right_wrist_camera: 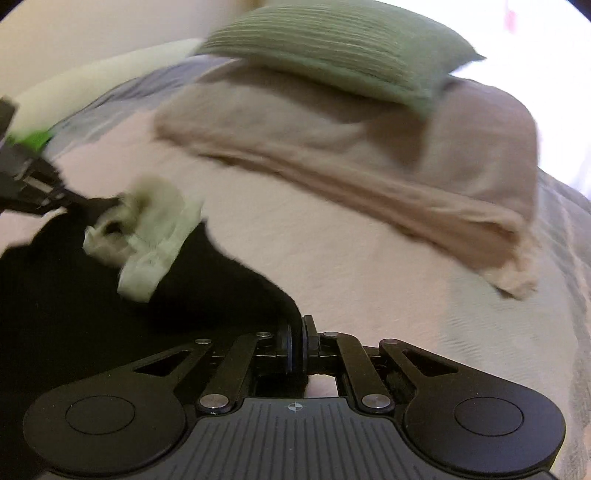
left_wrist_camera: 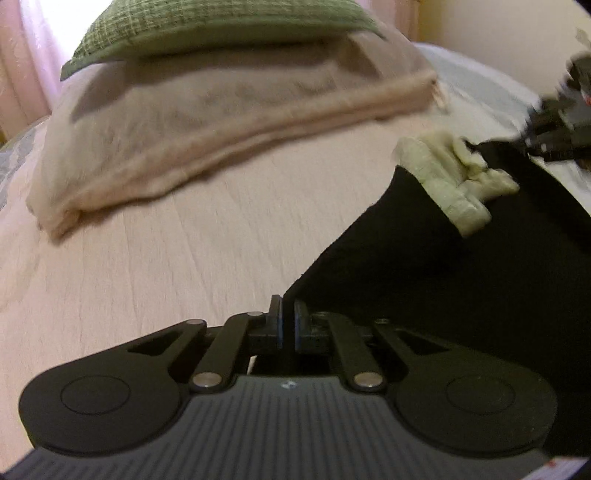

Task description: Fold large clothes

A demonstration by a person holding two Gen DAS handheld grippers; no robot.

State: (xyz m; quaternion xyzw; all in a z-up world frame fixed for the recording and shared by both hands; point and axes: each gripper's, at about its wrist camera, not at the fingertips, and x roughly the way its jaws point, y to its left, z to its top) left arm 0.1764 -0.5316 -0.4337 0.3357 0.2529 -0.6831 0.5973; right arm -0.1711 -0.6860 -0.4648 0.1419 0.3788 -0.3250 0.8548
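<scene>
Landmark: the beige folded blanket, lying across the far part of the pink bedspread with a green pillow on top of it. Left to right. Left gripper: nearer than the blanket and below its right half in the left wrist view; jaws drawn together on an edge or corner of the black garment, which runs away to the right from the pads. A narrow slit shows between the pads, apparently filled by cloth, so I read this as a grip. The garment lies on the bedspread, nearer than the blanket and to its right in this view; its pale green ribbed cuff sits bunched just below the blanket's right end. Right gripper: nearer than the blanket, below its middle in the right wrist view; jaws closed on another black edge of the same garment. Both views are blurred, so fine contact is uncertain. Judgement: step in hand is carrying a pinched edge over to make a fold. To do it well: keep both grips firm, keep the edge taut between the hands, move both at equal height and pace, lay the edge square on the garment's opposite side, clear of the blanket, and tuck the cuff inside before release.
</scene>
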